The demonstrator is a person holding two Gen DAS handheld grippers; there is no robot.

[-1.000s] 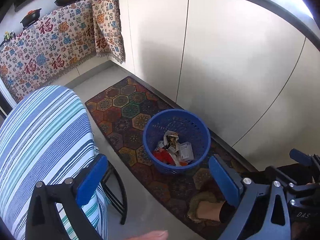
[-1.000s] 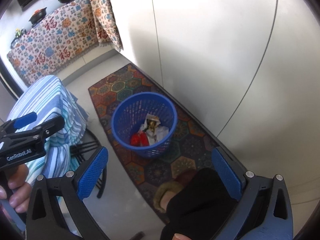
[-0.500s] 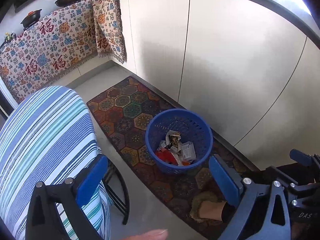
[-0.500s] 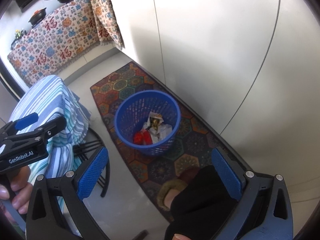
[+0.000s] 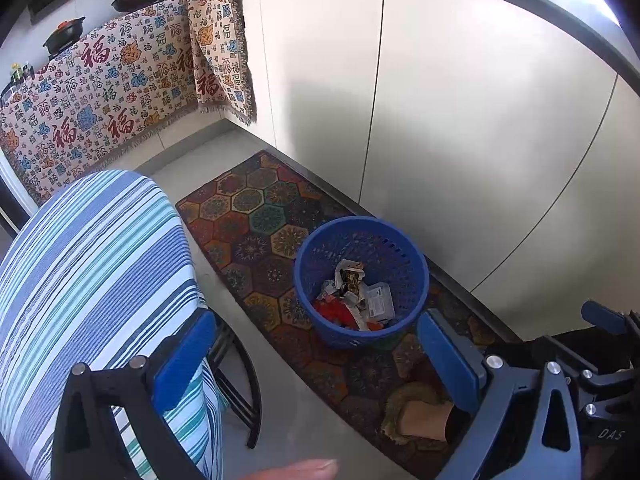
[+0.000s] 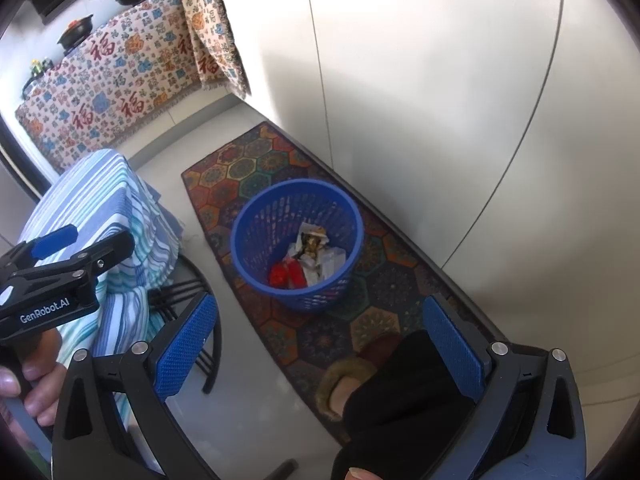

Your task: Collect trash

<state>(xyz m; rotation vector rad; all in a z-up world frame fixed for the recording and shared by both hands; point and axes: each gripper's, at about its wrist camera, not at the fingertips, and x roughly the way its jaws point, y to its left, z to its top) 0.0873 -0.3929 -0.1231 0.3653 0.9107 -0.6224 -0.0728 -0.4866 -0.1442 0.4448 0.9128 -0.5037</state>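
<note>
Left wrist view showed the left gripper [image 5: 316, 360] with its 2 blue-padded jaws spread wide and nothing between them, held high above the floor. Below it, a blue basket [image 5: 416, 280] stood on a patterned rug [image 5: 256, 216] beside white cabinet doors [image 5: 460, 112], and the trash [image 5: 356, 296], crumpled paper and red scraps, lay inside the basket. A striped cloth [image 5: 88, 272] covered a table near the basket. From the right wrist view, the right gripper [image 6: 320, 340] was likewise spread wide and empty, above a slippered foot [image 6: 344, 380] on the rug.
</note>
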